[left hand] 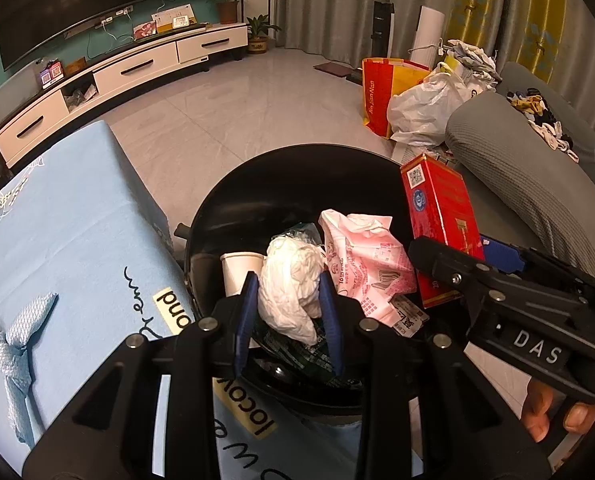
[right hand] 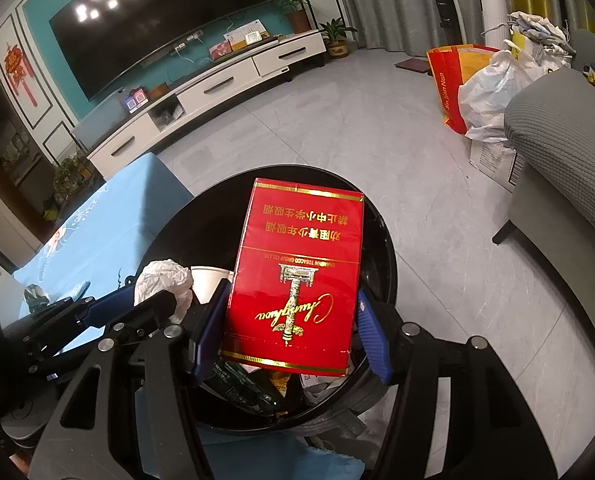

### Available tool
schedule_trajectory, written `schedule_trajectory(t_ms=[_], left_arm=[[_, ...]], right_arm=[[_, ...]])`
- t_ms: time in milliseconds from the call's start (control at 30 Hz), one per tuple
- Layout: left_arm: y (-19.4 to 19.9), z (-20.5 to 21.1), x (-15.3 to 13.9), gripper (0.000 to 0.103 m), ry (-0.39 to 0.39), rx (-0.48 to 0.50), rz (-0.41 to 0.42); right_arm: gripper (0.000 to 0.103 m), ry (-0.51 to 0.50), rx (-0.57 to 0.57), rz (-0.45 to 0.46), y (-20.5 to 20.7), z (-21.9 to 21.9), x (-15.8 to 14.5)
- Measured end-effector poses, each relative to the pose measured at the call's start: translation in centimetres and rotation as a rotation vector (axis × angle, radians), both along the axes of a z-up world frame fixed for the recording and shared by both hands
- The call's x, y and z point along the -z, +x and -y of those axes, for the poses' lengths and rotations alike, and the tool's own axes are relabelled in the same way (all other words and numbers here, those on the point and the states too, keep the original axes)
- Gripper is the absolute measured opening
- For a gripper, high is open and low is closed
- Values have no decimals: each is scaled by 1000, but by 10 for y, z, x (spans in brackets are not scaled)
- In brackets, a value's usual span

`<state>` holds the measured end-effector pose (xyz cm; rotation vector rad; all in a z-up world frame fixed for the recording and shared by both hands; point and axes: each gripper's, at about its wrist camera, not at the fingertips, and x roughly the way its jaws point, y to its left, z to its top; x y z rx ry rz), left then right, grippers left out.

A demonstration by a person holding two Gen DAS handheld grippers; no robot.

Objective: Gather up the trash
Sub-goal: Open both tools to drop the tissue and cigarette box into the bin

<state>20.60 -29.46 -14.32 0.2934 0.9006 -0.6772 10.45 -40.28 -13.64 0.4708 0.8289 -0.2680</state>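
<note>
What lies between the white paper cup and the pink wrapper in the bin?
In the left wrist view, a crumpled white tissue lies between the cup and the pink wrapper, held by the left gripper over the bin.

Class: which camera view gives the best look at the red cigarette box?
The right wrist view: the red cigarette box fills the centre, front face and lettering visible. The left wrist view shows only its side, partly hidden behind the right gripper.
</note>
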Motion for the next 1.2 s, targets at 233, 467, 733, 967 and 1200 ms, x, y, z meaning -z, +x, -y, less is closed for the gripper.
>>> schedule_trajectory(t_ms=[233,467,733,967,1200], left_arm=[[2,1,1,33,7,-2,0],[3,0,1,36,5,-3,3],[3,1,2,41,12,-6,0],[4,2,1,50,7,-7,0],[2,-1,-2,63,-4,-13,2]], right_arm=[[59,-3,4,5,5,0,-2],[59,-4,7,6,8,3,-3],[60,-3,15,4,11,6,-3],[60,-1,21,0,11,9,-4],[70,17,54,10,5,12,-8]])
